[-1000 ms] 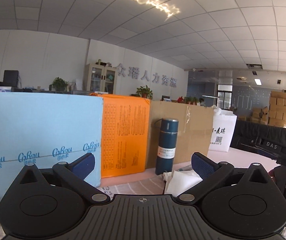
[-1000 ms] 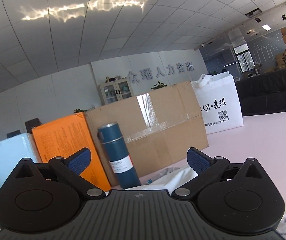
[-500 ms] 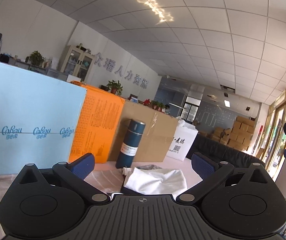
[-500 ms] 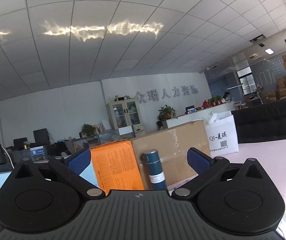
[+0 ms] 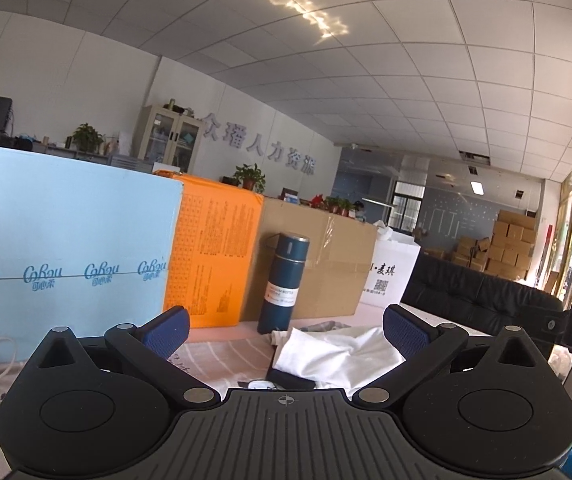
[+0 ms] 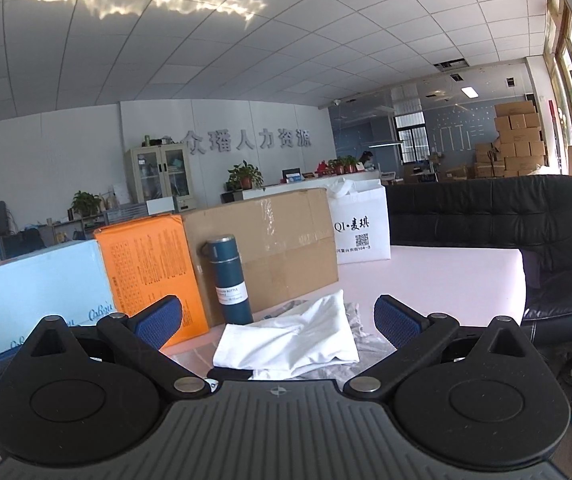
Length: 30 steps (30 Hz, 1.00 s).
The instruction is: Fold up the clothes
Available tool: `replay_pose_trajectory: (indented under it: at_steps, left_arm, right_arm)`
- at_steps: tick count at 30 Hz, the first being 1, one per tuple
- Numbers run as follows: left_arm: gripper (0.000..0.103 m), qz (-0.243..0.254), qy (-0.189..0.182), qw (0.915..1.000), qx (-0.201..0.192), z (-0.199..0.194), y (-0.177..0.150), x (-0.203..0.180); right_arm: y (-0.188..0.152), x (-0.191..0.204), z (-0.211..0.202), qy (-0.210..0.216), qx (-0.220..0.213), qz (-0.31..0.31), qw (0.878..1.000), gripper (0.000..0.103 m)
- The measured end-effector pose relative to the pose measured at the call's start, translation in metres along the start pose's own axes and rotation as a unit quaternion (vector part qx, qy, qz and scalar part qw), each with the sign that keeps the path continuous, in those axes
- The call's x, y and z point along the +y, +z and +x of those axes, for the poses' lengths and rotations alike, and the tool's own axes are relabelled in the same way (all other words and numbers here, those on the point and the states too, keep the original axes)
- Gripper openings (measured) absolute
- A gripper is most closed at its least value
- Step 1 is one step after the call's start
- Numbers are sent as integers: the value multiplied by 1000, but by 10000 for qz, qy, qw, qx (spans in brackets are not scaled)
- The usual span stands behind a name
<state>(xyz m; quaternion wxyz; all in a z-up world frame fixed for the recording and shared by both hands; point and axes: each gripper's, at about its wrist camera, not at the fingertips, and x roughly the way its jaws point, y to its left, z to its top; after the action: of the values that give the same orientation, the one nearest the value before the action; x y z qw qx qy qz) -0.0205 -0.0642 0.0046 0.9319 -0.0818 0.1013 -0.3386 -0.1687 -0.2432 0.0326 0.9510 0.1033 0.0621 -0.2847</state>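
Note:
A crumpled white garment (image 5: 338,356) lies on the pink table, over a dark folded piece (image 5: 290,378) and next to a striped cloth (image 5: 222,354). It also shows in the right wrist view (image 6: 290,340), with a grey cloth (image 6: 362,330) under its right side. My left gripper (image 5: 285,326) is open and empty, held above the table short of the pile. My right gripper (image 6: 278,318) is open and empty, also short of the pile.
A dark blue flask (image 5: 284,282) stands just behind the clothes. Behind it are a light blue box (image 5: 66,256), an orange box (image 5: 214,256), a cardboard box (image 5: 326,264) and a white bag (image 5: 390,276). A black sofa (image 6: 486,216) lines the table's right side.
Both grippers have tilted and shifted, so the clothes pile now shows between their fingers in both views. Both stay open and empty.

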Motion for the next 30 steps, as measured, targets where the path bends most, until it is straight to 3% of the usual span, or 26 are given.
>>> replay_pose_trajectory:
  at_steps: [5,12,19,30]
  left_arm:
    - [103,22,135,9999,14,4,-3,2]
    - [103,114,475,9988,57,16,-19,-4]
    - [103,191,684,9972,218,23,-26,-1]
    - [103,108,668,9977,93,13,-22,0]
  right_arm:
    - [-21,-3,40,-422,395,11,9983,103]
    - [-47,-6,80,-410,813,79,9958,103]
    - [-51,-5,75,-292,868,-90,9958,103]
    - [-47,-6,67,-344,769,-153,9963,103]
